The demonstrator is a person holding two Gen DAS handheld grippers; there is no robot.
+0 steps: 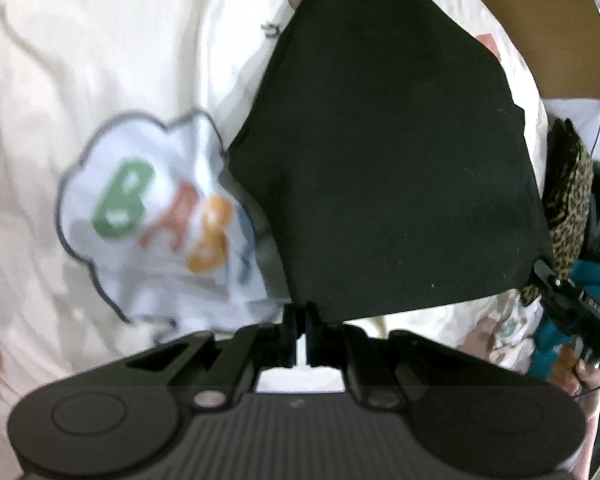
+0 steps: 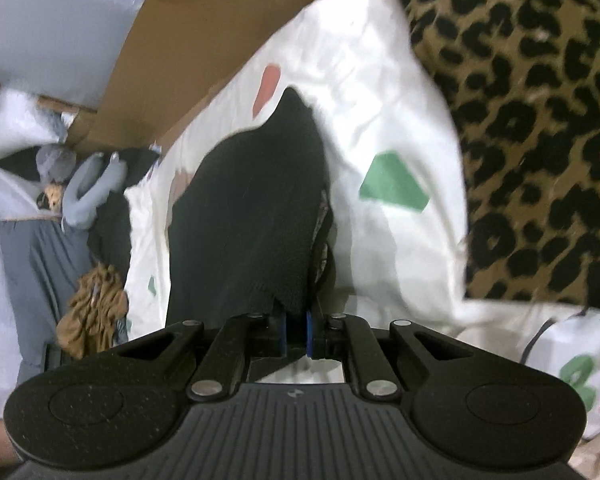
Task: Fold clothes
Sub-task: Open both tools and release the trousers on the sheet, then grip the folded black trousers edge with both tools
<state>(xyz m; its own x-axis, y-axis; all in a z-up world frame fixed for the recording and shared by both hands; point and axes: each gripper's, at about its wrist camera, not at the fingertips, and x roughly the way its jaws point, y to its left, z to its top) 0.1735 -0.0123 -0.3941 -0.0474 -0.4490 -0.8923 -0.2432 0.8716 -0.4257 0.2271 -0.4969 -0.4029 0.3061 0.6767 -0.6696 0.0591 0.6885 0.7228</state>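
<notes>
Left wrist view: left gripper [image 1: 300, 314] is clamped nearly shut on the near corner of a black garment [image 1: 384, 152], a thin fold of cloth pinched between the jaws. The garment is stretched into a taut panel above a white printed sheet [image 1: 100, 80] with a cloud and coloured letters. At the right edge the right gripper [image 1: 542, 270] pinches the panel's other near corner, a hand [image 1: 584, 368] behind it. A leopard-print fabric [image 1: 572, 184] sits just past that corner, and a cardboard box [image 1: 548, 20] is at top right.

Risk here: the bite looks shallow, right at the corner tip. If the hands pull further apart, the corner could slide out and the panel would collapse onto the sheet, spoiling the fold. The picture is blurred, so how deep the bite goes is unclear.

Right wrist view: the right gripper [image 2: 296, 320] is also closed tight, with black cloth caught between its blue pads [image 2: 310, 336]. The black garment [image 2: 252, 200] runs forward from the jaws over the white sheet [image 2: 380, 112]. The leopard-print fabric [image 2: 532, 120] lies close on the right, a loose clothes pile [image 2: 88, 208] at left, and the cardboard box [image 2: 180, 40] beyond.

Risk: a frayed or lacy edge shows beside the right finger, so the grip may hold only one layer; the far end hangs free and could drag across the leopard fabric or bunch when laid down, leaving a crooked fold. Uneven hand heights would twist the panel.
</notes>
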